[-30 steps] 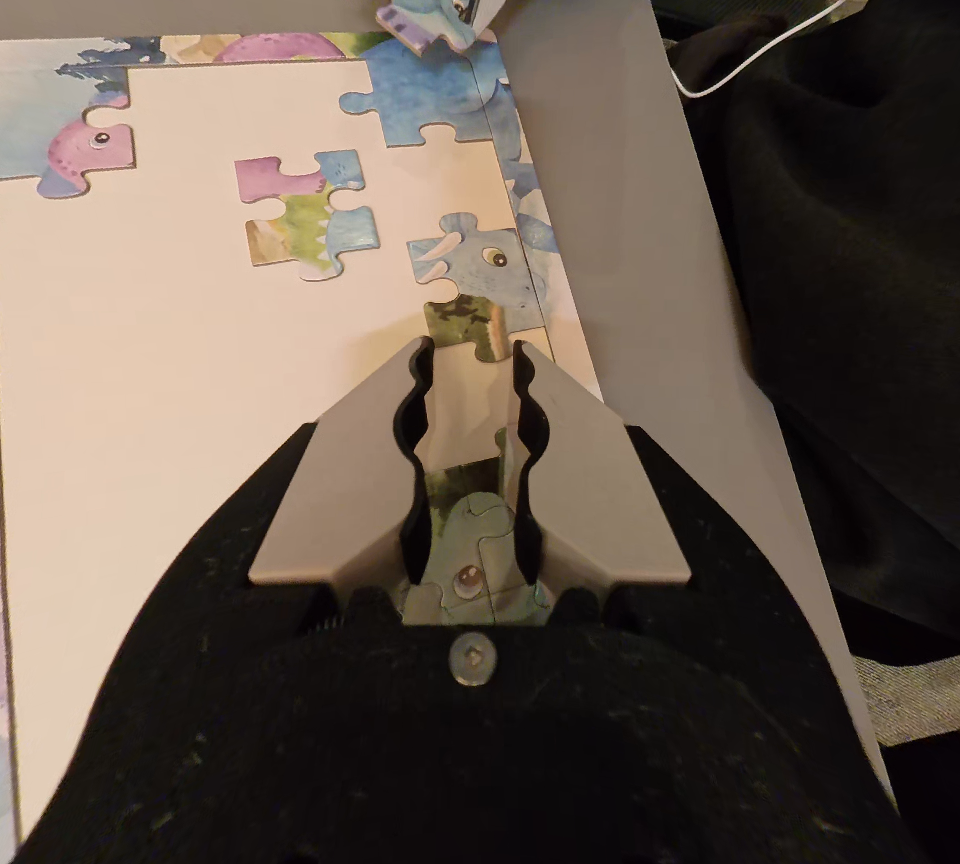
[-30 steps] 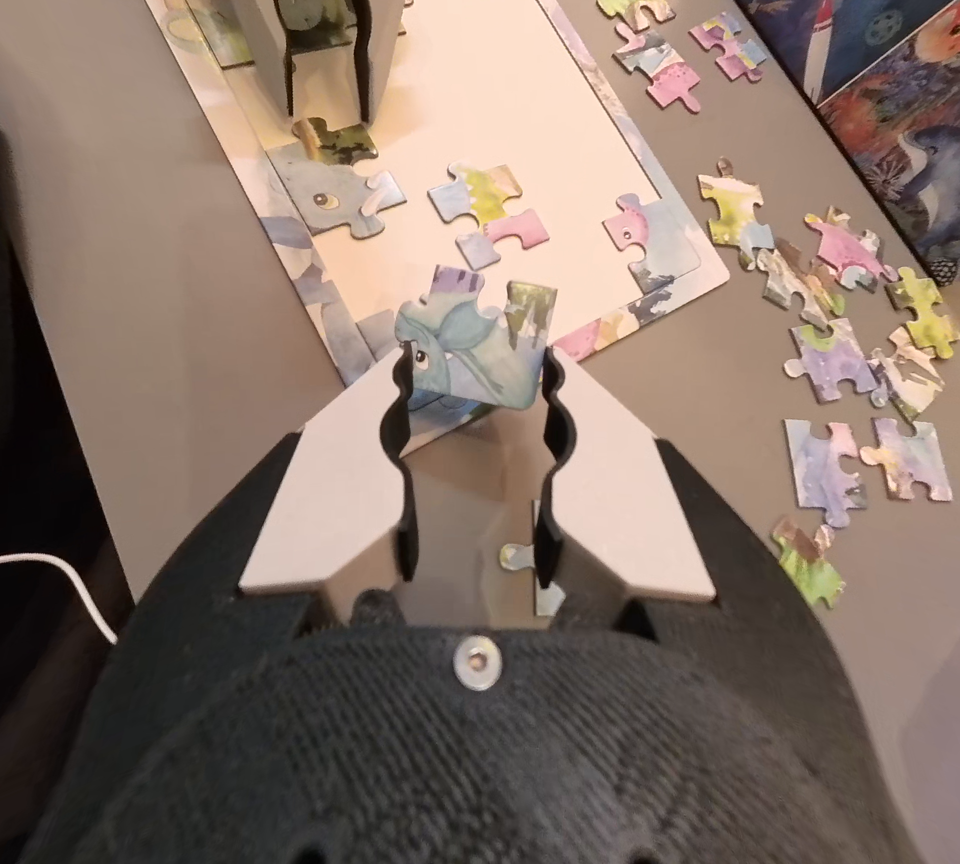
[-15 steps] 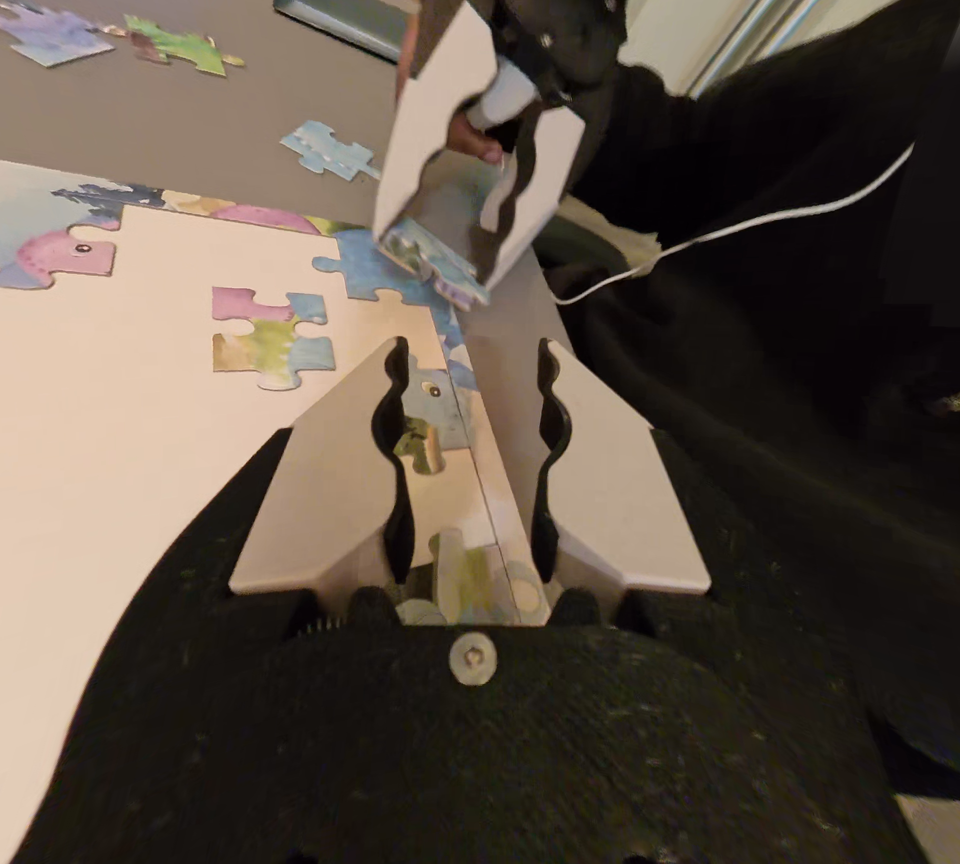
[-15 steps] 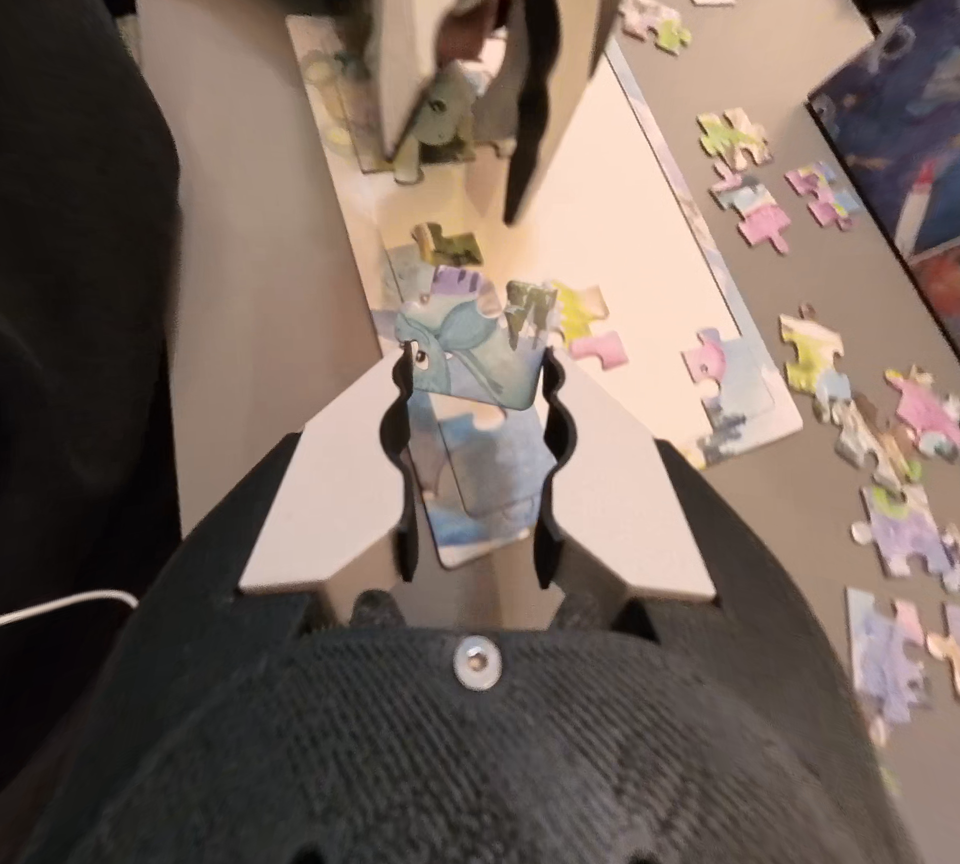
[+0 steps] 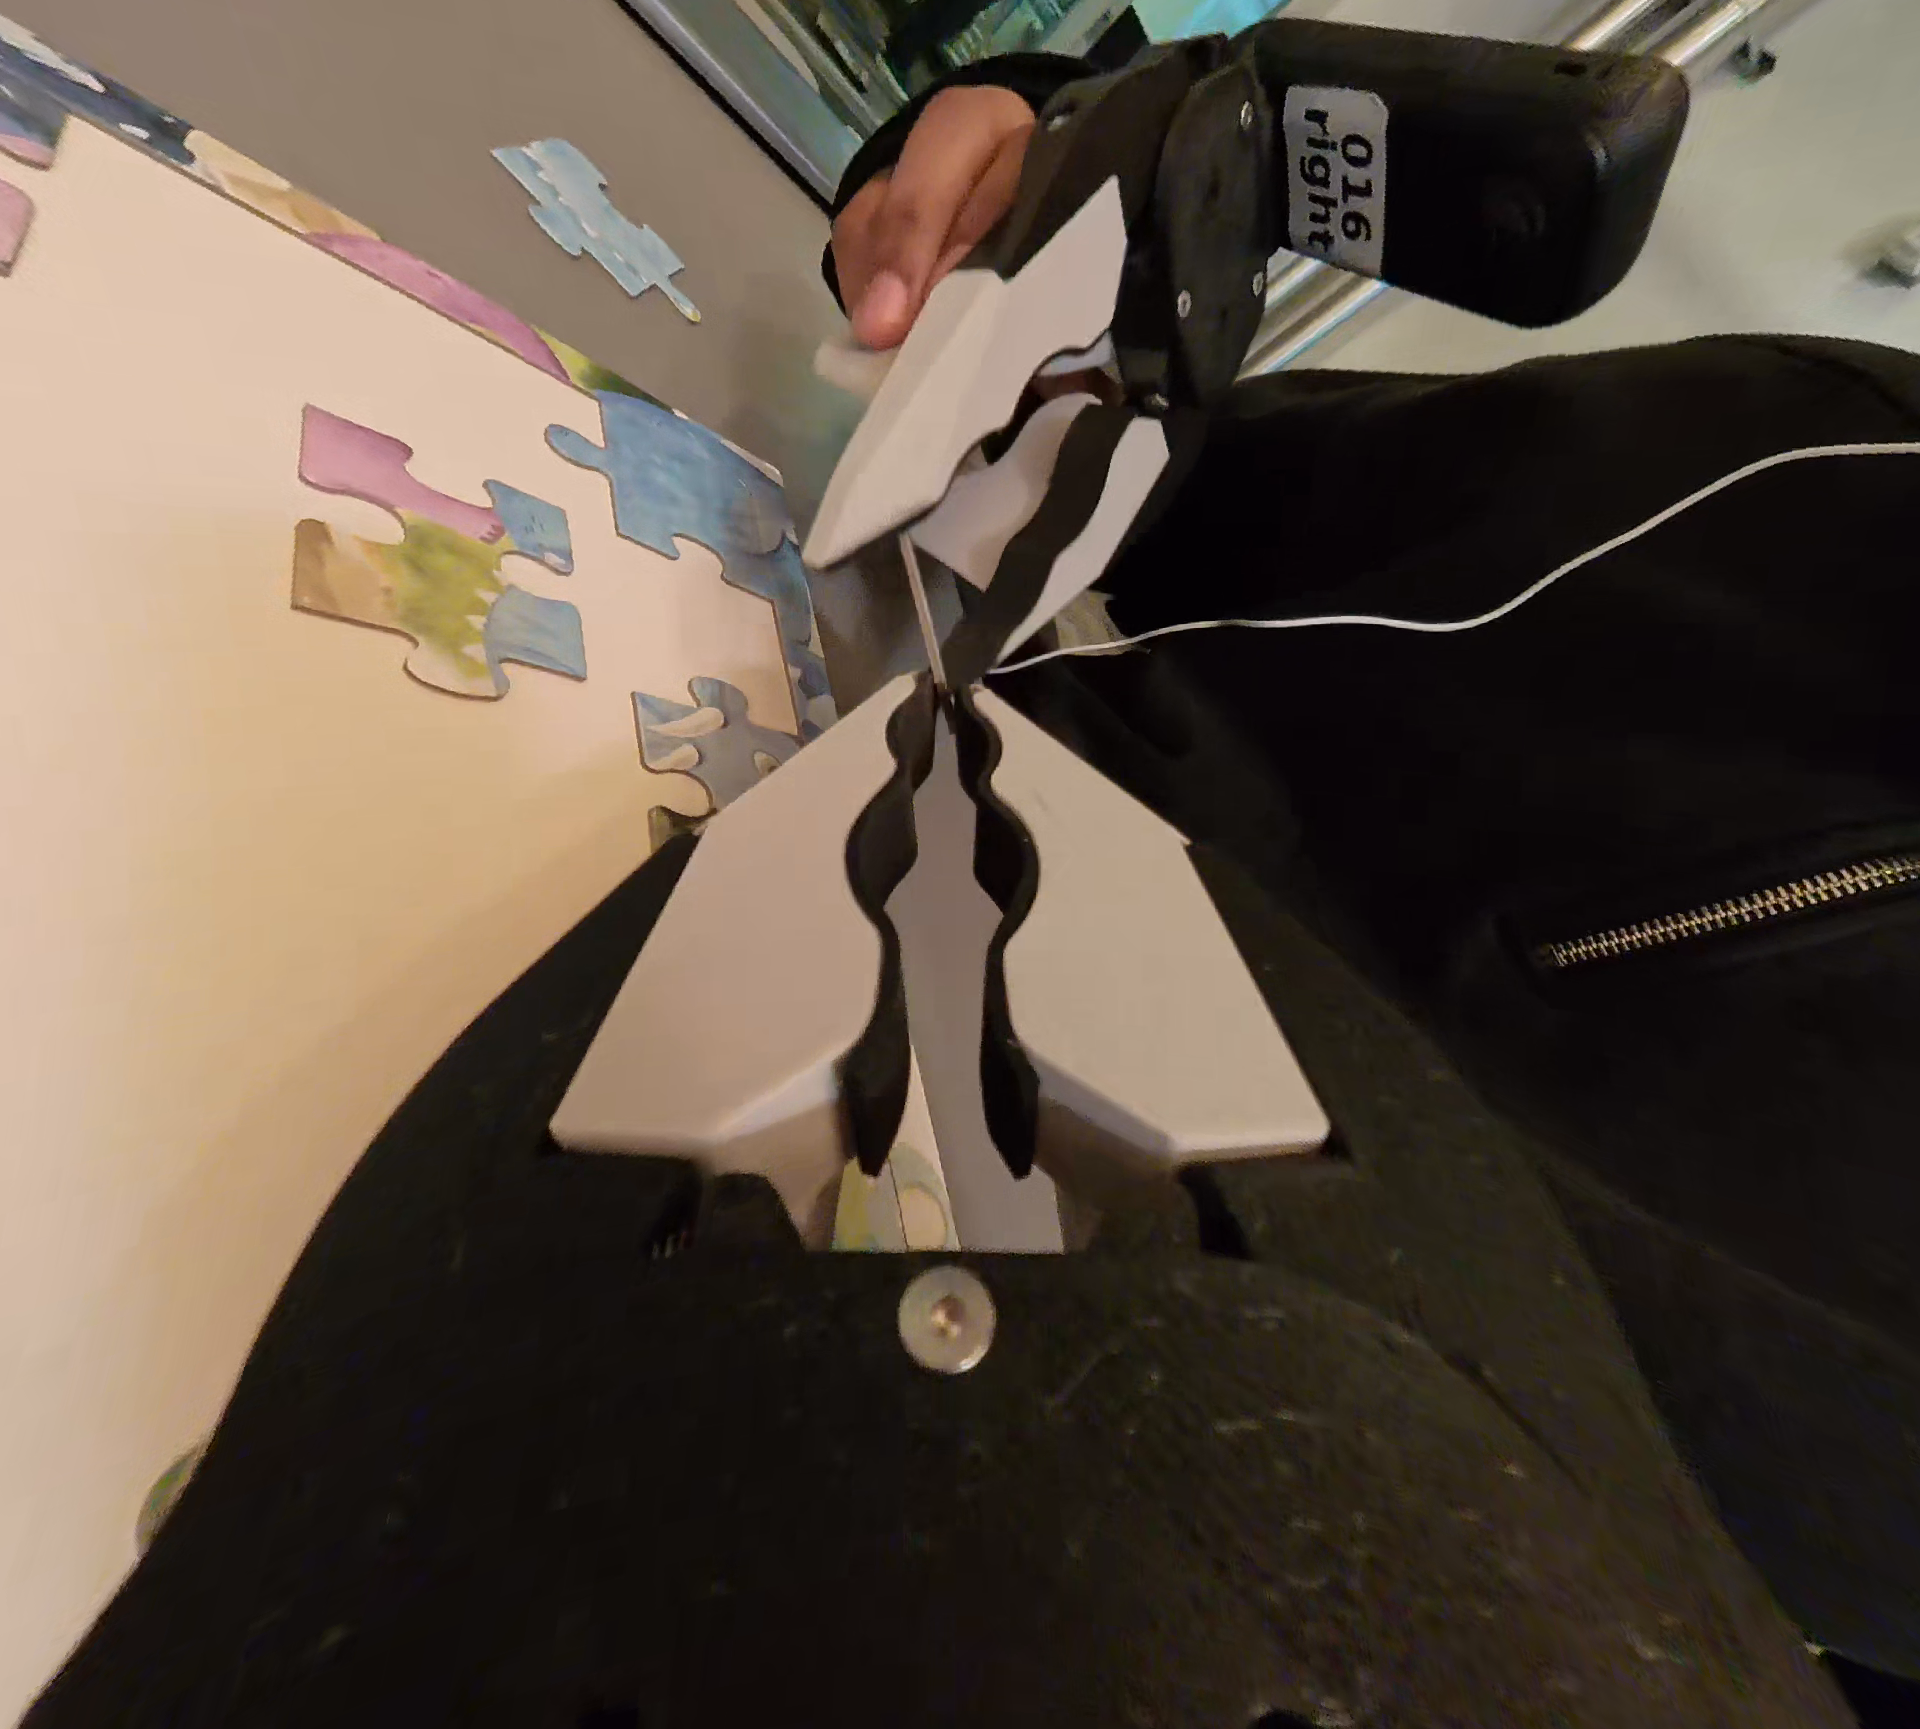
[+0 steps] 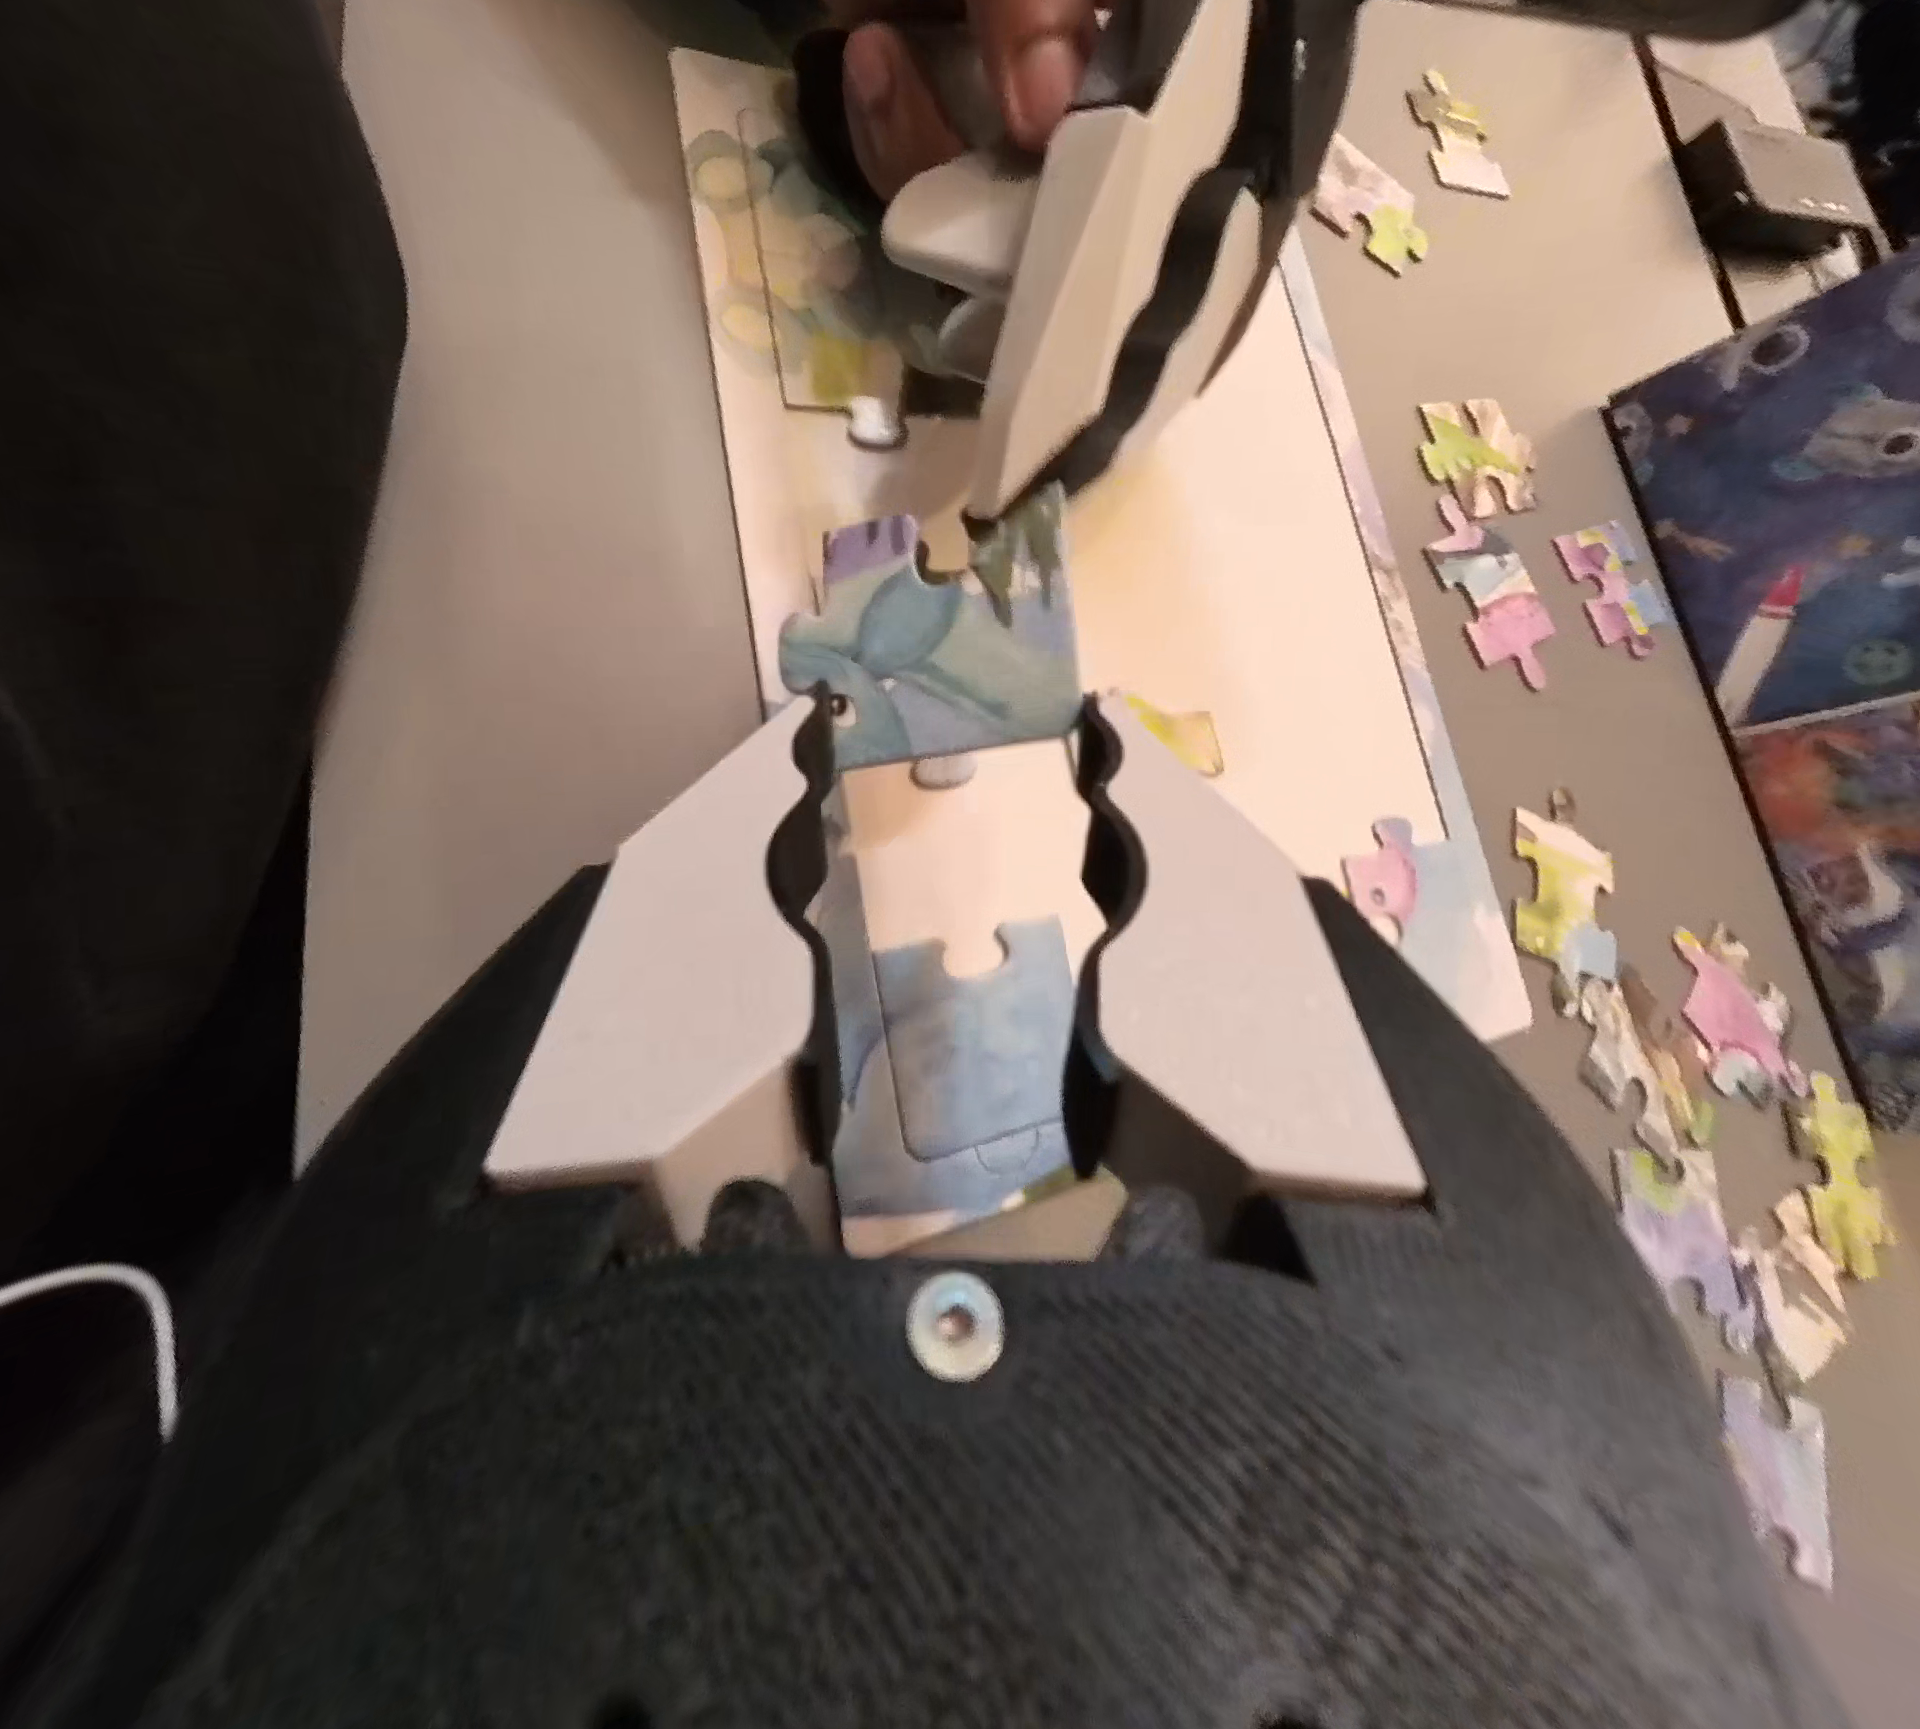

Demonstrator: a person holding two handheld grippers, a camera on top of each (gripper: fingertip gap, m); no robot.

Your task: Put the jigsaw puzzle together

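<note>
A blue dinosaur puzzle piece [image 6: 935, 640] hangs above the cream puzzle board [image 6: 1195, 599] near its right edge. My right gripper [image 6: 956, 713] is shut on its two sides. My left gripper [image 6: 997, 510] comes from the far side and pinches the piece's far edge. In the left wrist view the piece [image 5: 920, 609] is a thin edge-on strip running from the right gripper [image 5: 904, 604] into my left gripper [image 5: 940, 692], whose jaws are closed on it. A blue corner piece [image 5: 686, 484] and a blue head piece [image 5: 707, 734] lie fitted along the board's edge [image 5: 208, 848].
A loose purple-green piece [image 5: 436, 578] lies on the board. A blue piece [image 5: 592, 225] lies on the grey table beyond it. Several loose pieces [image 6: 1558, 900] are scattered right of the board, beside a dark picture panel [image 6: 1818, 536]. A white cable [image 5: 1455, 619] crosses a black jacket. The tips of both grippers are at nearly the same place. Left tips and right tips are each some 35 cm from the dark picture panel [image 6: 1818, 536].
My left gripper has lifted off the board, turned toward the right gripper and closed on the far edge of the blue piece. The right gripper has brought the piece over the board's edge.
</note>
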